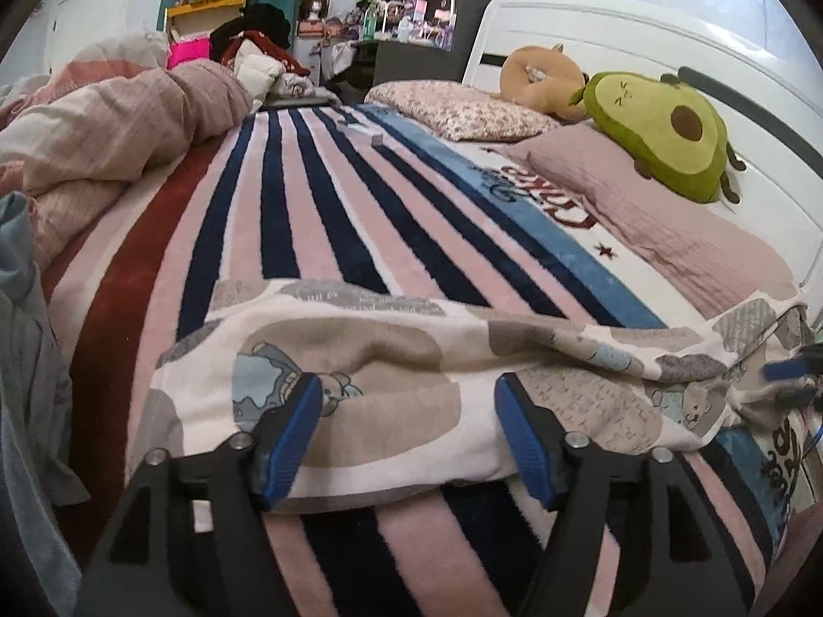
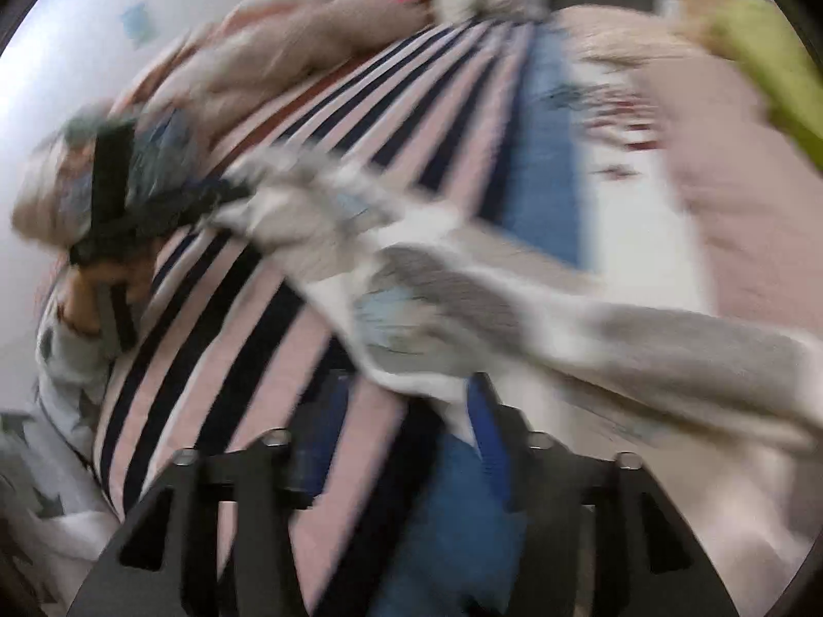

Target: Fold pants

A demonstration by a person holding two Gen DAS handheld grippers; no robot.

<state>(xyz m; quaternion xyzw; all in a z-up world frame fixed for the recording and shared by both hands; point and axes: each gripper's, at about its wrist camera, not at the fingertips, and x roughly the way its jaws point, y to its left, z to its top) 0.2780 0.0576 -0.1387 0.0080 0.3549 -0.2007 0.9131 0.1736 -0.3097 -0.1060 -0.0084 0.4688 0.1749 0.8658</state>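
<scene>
You are working the cream cotton pants printed with grey, tan and pale-blue cartoon bears point(image 1: 411, 360), which are lying crosswise over the pink, navy and white striped fleece blanket point(image 1: 319, 216) on the bed, near its front edge.

Your left tongs point(image 1: 409, 437) are standing released, the blue ribbed pads point(image 1: 288, 442) spread either side of the pants' near hem and pressing on nothing; the cloth is lying flat beneath them, so I judge you are either setting that end down or lining up a fresh pinch.

Your right tongs point(image 2: 401, 432) are sitting partly apart in a heavily blurred view. A white fold of the pants point(image 2: 437, 308) is hanging just in front of the right-hand pad, but whether it is being gripped I cannot tell. The garment is stretching from there toward your left tongs point(image 2: 110, 205), which suggests the length is being kept taut for a clean crease.

The green avocado plush point(image 1: 663, 128) and tan round plush point(image 1: 540, 79) are resting by the white headboard point(image 1: 617, 36), well apart from the work.

Writing: red and blue script is showing on the blanket's white band point(image 1: 535, 185), seen inverted and unreadable; dark lettering at the right edge is likewise illegible.
</scene>
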